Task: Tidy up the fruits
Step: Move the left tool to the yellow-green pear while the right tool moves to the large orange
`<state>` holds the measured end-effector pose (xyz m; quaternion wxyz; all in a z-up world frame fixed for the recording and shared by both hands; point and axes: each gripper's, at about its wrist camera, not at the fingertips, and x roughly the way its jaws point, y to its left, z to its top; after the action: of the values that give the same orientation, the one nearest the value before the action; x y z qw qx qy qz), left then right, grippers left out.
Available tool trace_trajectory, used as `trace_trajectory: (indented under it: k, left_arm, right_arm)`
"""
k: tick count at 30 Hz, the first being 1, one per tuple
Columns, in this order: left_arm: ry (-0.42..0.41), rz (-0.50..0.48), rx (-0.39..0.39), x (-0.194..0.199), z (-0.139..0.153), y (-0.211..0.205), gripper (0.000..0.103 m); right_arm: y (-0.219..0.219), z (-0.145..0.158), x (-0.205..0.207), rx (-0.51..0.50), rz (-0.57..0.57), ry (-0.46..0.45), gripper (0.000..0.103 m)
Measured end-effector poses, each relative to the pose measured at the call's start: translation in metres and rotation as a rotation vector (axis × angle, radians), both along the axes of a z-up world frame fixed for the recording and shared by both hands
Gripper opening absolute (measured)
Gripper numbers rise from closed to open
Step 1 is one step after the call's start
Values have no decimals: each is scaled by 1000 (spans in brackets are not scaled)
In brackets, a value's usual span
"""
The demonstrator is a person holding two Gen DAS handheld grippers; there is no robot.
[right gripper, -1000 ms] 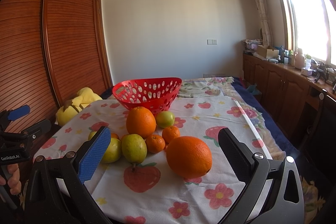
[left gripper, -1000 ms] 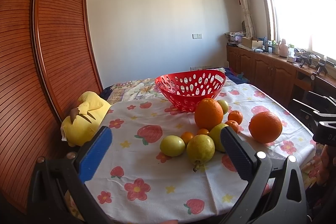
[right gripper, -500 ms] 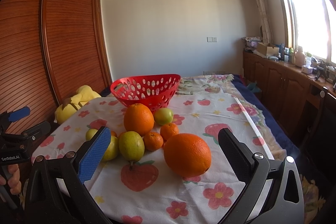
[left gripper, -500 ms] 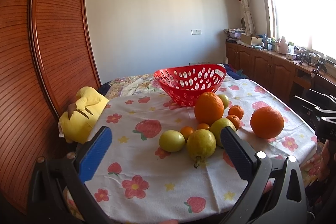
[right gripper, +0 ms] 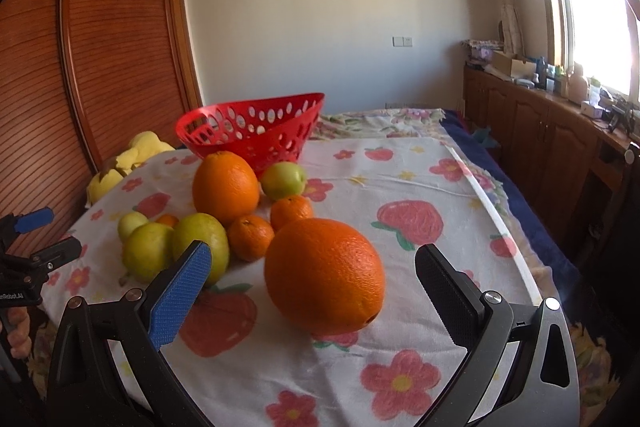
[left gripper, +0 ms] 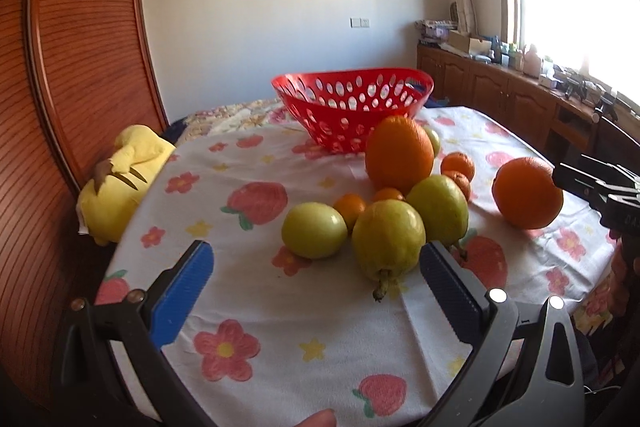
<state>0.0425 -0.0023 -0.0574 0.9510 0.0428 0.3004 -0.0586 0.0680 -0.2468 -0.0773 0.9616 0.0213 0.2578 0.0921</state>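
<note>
A red perforated basket [left gripper: 352, 107] [right gripper: 252, 131] stands empty at the back of the flowered tablecloth. In front lie two big oranges [left gripper: 400, 155] [right gripper: 324, 275], several small mandarins [right gripper: 252, 237] and several yellow-green fruits [left gripper: 388, 239] [left gripper: 314, 230]. My left gripper [left gripper: 316, 291] is open and empty, low over the cloth just short of the yellow-green fruits. My right gripper [right gripper: 314, 287] is open, its jaws either side of the near big orange without touching it.
A yellow plush toy [left gripper: 120, 179] lies off the table's left edge by the wooden wardrobe [left gripper: 72, 67]. A wooden cabinet with clutter [right gripper: 560, 107] runs under the window at right. The table's right edge [right gripper: 504, 227] drops to a blue bedspread.
Both grippers have moved forward toward the fruit. The near big orange now sits between the right gripper's open jaws. No fruit has moved.
</note>
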Motion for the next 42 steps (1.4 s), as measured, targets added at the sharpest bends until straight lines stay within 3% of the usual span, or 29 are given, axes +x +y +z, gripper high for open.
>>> trace_trajectory:
  k: [13, 22, 32, 42]
  left_arm:
    - [104, -61, -49, 39, -22, -10, 101]
    - [164, -127, -77, 48, -26, -17, 98]
    - [211, -168, -56, 60, -33, -30, 88]
    - [185, -162, 34, 66, -35, -40, 87]
  right_arm:
    - [-5, -28, 35, -64, 53, 81, 103]
    - [-7, -35, 49, -52, 90, 146, 103]
    - [-6, -46, 61, -19, 112, 231, 102]
    - [-4, -48, 61, -15, 132, 240, 102]
